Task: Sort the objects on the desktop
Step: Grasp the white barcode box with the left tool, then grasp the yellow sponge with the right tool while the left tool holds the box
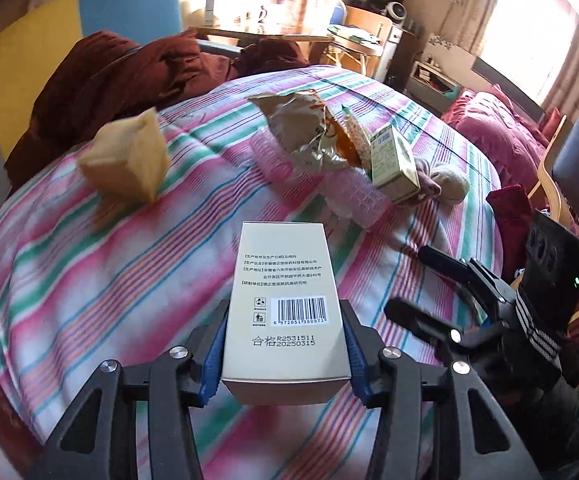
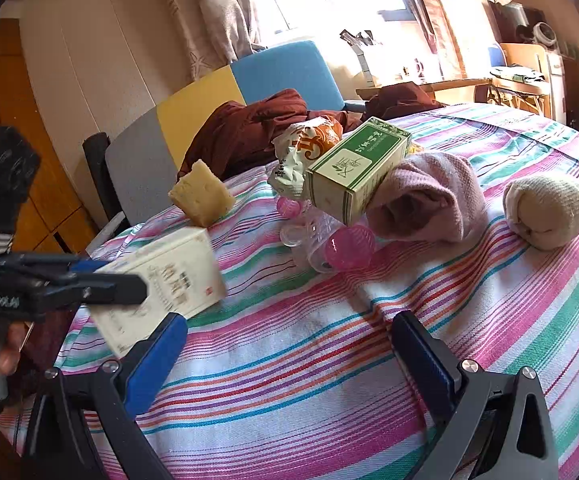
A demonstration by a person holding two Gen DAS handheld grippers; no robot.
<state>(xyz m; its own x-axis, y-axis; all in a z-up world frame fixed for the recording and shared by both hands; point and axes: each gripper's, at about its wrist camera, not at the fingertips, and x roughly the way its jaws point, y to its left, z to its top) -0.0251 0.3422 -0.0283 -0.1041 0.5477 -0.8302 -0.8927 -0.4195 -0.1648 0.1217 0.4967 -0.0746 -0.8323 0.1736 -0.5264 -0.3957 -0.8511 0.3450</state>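
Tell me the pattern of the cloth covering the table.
Stripes on the tablecloth: pink, green, white, with thin orange, blue lines; right wrist view shows it best.

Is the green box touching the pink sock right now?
Touching. In the right wrist view the green box leans with its right end pressed into the pink sock; no gap shows between them.

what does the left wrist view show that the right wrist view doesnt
Only the left wrist view: the held box's barcode face, clamped between the left gripper's blue pads, and red bedding at far right.
Only the right wrist view: the open right gripper from behind, and the green box's front.
Both: the striped cloth, sponge, snack bag, pink sock and cream sock.
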